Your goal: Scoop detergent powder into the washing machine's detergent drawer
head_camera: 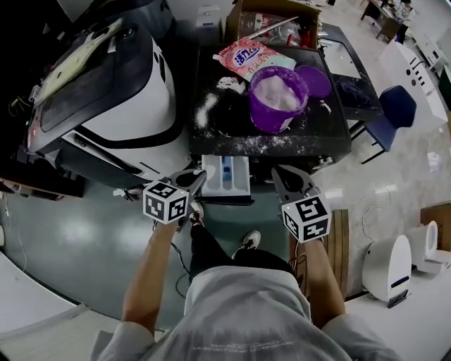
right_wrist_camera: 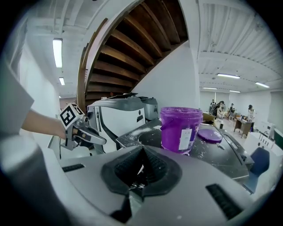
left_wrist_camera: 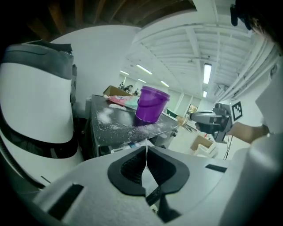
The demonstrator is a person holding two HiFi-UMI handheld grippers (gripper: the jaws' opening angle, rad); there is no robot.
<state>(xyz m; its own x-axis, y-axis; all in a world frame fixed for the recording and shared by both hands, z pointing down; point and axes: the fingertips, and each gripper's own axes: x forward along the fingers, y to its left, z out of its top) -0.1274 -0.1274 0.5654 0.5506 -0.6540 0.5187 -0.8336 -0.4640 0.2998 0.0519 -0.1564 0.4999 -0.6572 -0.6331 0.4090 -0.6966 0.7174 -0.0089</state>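
A purple bucket point(head_camera: 277, 95) of white detergent powder stands on the black washing machine top point(head_camera: 211, 134), which is dusted with spilled powder. Its purple lid point(head_camera: 314, 80) lies beside it, and a pink detergent bag point(head_camera: 248, 56) lies behind. The white detergent drawer point(head_camera: 225, 176) is pulled out at the machine's front. My left gripper point(head_camera: 197, 180) hangs just left of the drawer, my right gripper point(head_camera: 280, 176) just right of it. Both are shut and empty. The left gripper view shows shut jaws, the bucket point(left_wrist_camera: 150, 105) and the right gripper point(left_wrist_camera: 212, 120). The right gripper view shows the bucket point(right_wrist_camera: 180, 128) and the left gripper point(right_wrist_camera: 84, 132).
A large white and black machine point(head_camera: 106, 84) stands close on the left. A cardboard box point(head_camera: 275, 21) sits behind the washer. A blue chair point(head_camera: 394, 106) is to the right, and a white appliance point(head_camera: 387, 264) stands on the floor at lower right.
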